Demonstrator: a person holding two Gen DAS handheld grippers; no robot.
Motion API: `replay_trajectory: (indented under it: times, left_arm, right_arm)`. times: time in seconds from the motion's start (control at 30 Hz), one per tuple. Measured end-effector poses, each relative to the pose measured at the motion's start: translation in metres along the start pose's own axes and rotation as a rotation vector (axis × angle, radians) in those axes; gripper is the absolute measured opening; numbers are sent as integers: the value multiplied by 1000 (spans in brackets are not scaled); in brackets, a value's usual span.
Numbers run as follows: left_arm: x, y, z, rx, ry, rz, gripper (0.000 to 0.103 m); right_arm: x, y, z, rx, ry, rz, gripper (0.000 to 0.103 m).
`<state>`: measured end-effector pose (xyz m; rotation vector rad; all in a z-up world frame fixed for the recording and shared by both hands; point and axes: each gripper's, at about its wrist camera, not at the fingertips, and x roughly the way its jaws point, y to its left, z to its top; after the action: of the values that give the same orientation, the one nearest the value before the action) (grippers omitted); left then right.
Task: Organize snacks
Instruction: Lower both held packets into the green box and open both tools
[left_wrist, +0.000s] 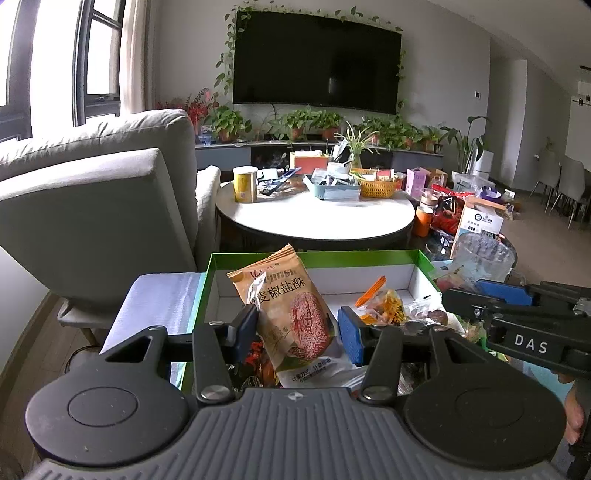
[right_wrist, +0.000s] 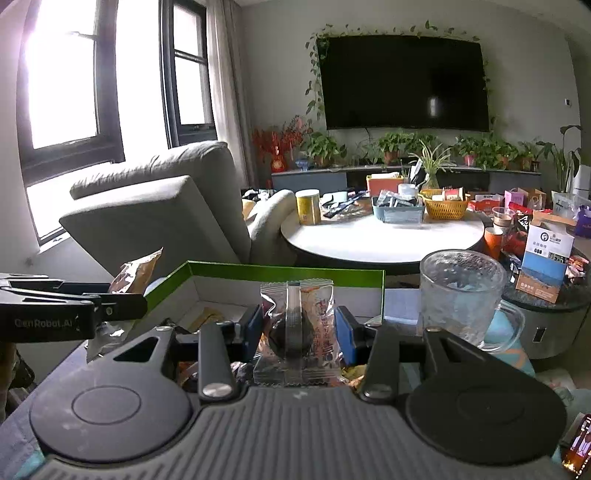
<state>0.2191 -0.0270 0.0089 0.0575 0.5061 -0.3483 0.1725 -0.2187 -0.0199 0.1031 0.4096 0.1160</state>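
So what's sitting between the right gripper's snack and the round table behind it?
In the right wrist view, the green box's far wall, beyond the clear-wrapped snack in the right gripper.

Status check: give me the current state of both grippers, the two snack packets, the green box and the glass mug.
left gripper: shut on tan packet
tan packet: sealed, upright, gripped
right gripper: shut on clear packet
clear packet: sealed, upright, gripped
green box: open, snacks inside
glass mug: upright, looks empty

The tan snack packet (left_wrist: 291, 314) is showing "椒盐酥". The right tool (left_wrist: 517, 325) is bearing "DAS". The left tool (right_wrist: 70, 314) is bearing "GenRobot.AI".
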Motion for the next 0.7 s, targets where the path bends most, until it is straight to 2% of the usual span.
replay_trajectory:
  times: [0.7]
  left_arm:
    - [66, -7, 19, -22, 45, -32, 45]
  right_arm:
    - [40, 0, 11, 0, 46, 9, 46]
